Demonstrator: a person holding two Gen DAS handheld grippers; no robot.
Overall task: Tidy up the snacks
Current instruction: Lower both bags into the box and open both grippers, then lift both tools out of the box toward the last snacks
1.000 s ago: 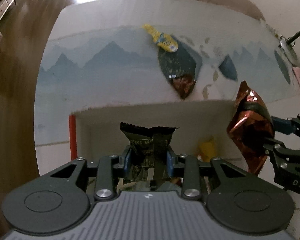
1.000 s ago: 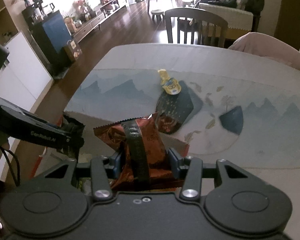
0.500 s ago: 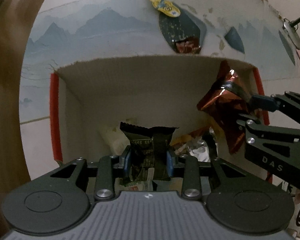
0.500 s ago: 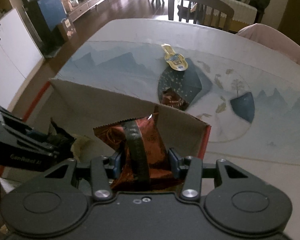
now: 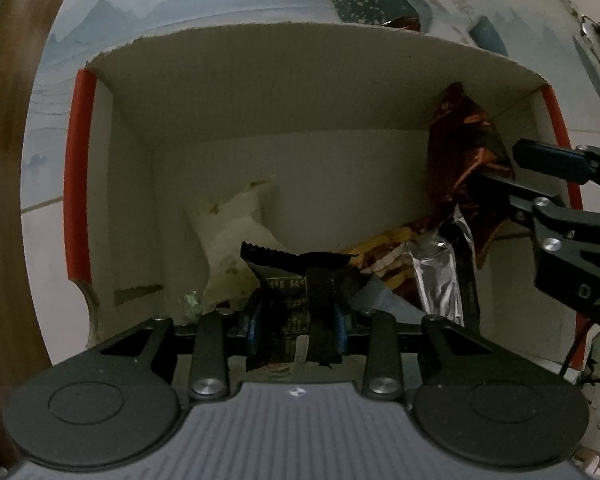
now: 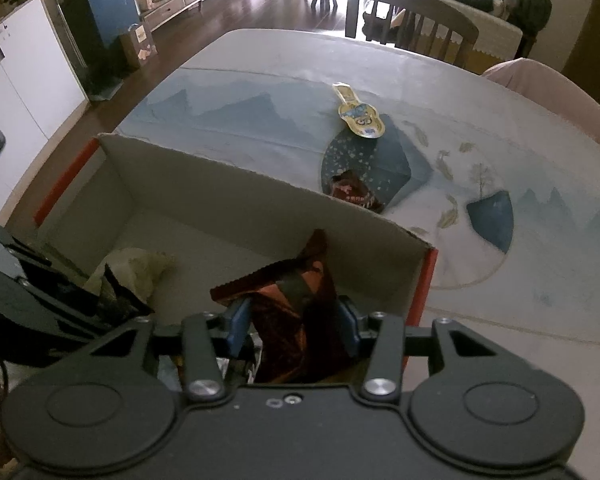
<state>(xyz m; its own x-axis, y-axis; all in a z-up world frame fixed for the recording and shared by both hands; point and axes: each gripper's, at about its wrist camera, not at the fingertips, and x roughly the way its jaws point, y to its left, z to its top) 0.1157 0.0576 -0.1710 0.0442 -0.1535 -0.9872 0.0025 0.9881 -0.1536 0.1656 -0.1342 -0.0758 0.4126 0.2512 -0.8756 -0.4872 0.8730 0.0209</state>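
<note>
An open cardboard box with red edges sits on the table; in the right wrist view its far wall crosses the middle. My left gripper points straight down into the box, shut on a black snack packet. Over the box's right side my right gripper is shut on a red-brown foil packet, which the left wrist view shows inside the box as a dark red packet. A white packet, a yellow-brown wrapper and a silver one lie on the box floor.
Beyond the box, a yellow snack and a dark red packet lie on the patterned tablecloth. A chair stands at the table's far end. A pink cushion is at the right.
Both grippers have sunk toward the box with their packets. The left one now hangs inside the box walls; the right packet has dropped below the rim.
</note>
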